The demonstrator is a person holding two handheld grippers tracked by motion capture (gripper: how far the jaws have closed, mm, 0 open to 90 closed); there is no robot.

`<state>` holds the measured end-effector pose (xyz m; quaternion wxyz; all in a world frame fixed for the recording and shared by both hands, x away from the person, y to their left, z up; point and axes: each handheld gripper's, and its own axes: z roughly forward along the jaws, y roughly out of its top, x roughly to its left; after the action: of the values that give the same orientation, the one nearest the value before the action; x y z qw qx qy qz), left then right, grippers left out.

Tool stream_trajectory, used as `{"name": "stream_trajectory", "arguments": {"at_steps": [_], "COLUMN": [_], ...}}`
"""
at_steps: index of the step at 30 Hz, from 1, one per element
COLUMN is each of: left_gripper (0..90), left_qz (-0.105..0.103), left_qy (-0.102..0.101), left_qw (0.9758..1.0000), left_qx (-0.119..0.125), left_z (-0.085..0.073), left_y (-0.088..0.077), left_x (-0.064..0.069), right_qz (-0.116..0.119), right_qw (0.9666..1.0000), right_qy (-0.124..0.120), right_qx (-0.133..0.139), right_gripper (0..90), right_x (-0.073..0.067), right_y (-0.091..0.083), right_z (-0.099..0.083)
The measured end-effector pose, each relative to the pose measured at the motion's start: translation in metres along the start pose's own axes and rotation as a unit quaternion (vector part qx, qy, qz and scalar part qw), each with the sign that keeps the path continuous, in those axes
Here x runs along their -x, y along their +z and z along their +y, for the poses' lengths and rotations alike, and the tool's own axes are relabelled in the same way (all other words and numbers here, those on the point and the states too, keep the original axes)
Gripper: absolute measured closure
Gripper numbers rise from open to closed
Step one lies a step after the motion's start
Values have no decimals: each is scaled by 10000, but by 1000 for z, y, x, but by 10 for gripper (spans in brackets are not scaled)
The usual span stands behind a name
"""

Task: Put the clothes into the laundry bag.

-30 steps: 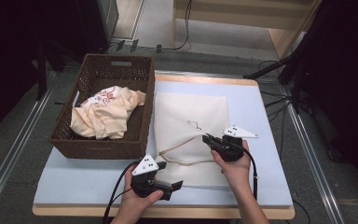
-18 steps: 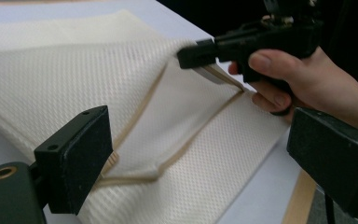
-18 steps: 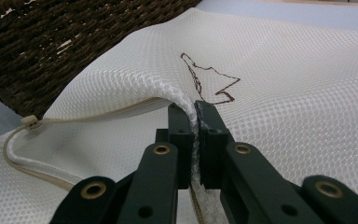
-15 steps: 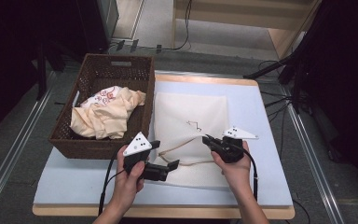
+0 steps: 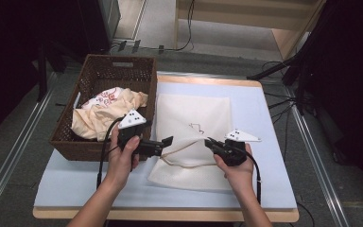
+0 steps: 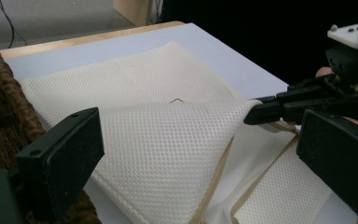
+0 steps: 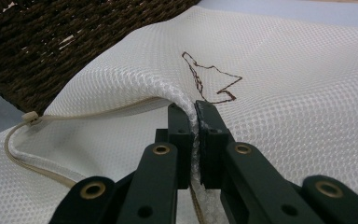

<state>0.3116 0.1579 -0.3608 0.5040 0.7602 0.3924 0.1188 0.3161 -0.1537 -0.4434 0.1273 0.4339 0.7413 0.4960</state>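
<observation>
High view: the mesh laundry bag (image 5: 194,137) lies on the table's white mat (image 5: 260,113) beside the wicker basket (image 5: 108,75).

Left gripper view: the left gripper (image 6: 196,154), having just been opening, stands spread with nothing pinched.

Right gripper view: the right gripper (image 7: 192,121) pinches the upper layer at the bag's mouth. It looks light and floppy, best gripped at the cord-lined hem (image 7: 98,111).

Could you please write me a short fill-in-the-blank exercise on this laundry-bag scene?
1. The right gripper is shut on the top layer of the white ____ bag.
2. The left gripper has jaws that stand ____, with nothing between them.
3. The cream garment lies in the wicker ____.
4. The basket stands to the ____ of the bag in the high view.

Missing words: mesh; open; basket; left
</observation>
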Motion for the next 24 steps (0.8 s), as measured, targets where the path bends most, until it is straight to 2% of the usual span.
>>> {"name": "stream_trajectory", "arguments": {"at_steps": [5,7,9,11,13,17,20,24], "left_gripper": [7,8,7,6,6,6,6,6], "left_qz": [216,225,177,224,269,534,619,897], "left_qy": [-89,-98,-206,-295,-278,-199,-431,-598], "left_qw": [9997,9997,9995,9992,9991,9983,9971,9942], "left_qx": [41,79,129,148,192,105,59,-46], "left_z": [13,18,24,30,34,38,38,36], "left_y": [4,4,3,3,3,3,4,4], "left_x": [-17,-24,-31,-37,-43,-62,-79,-101], "right_qz": [17,10,19,19,24,36,41,39], "right_qw": [10000,10000,10000,10000,10000,10000,10000,10000], "right_qy": [-30,-32,-26,-18,-35,-1,8,-1], "right_qx": [5,-6,-4,-18,-26,-39,-40,-42], "right_gripper": [862,862,862,862,860,859,858,858], "right_x": [1,0,0,0,0,0,1,1], "right_y": [0,0,1,1,1,1,1,2], "right_z": [-1,-1,-1,-2,-2,-3,-3,-3]}}
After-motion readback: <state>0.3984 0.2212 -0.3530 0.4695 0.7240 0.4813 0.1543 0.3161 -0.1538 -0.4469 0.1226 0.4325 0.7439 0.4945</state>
